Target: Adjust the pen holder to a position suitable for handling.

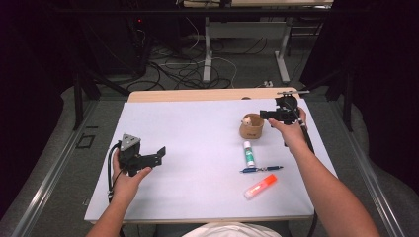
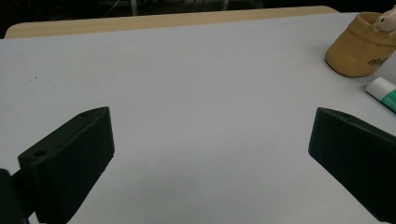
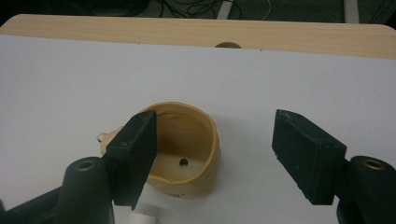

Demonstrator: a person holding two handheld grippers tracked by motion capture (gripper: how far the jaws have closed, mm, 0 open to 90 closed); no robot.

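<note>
A tan cup (image 1: 251, 127) stands on the white sheet (image 1: 197, 133) at the right, with a small pale figure on its rim. My right gripper (image 1: 267, 115) hovers just above and right of it, held by a hand. In the right gripper view the gripper (image 3: 215, 128) is open, its left jaw over the rim of the empty cup (image 3: 187, 149). My left gripper (image 1: 157, 158) is held low at the left, open over bare sheet. The left gripper view has the gripper (image 2: 210, 126) with jaws wide apart and the cup (image 2: 359, 49) far off to the right.
A white and green glue stick (image 1: 248, 153) lies in front of the cup. Below it lie a blue pen (image 1: 262, 169) and an orange highlighter (image 1: 260, 186). The wooden table edge (image 1: 212, 94) runs along the back. Cables and table legs are on the floor beyond.
</note>
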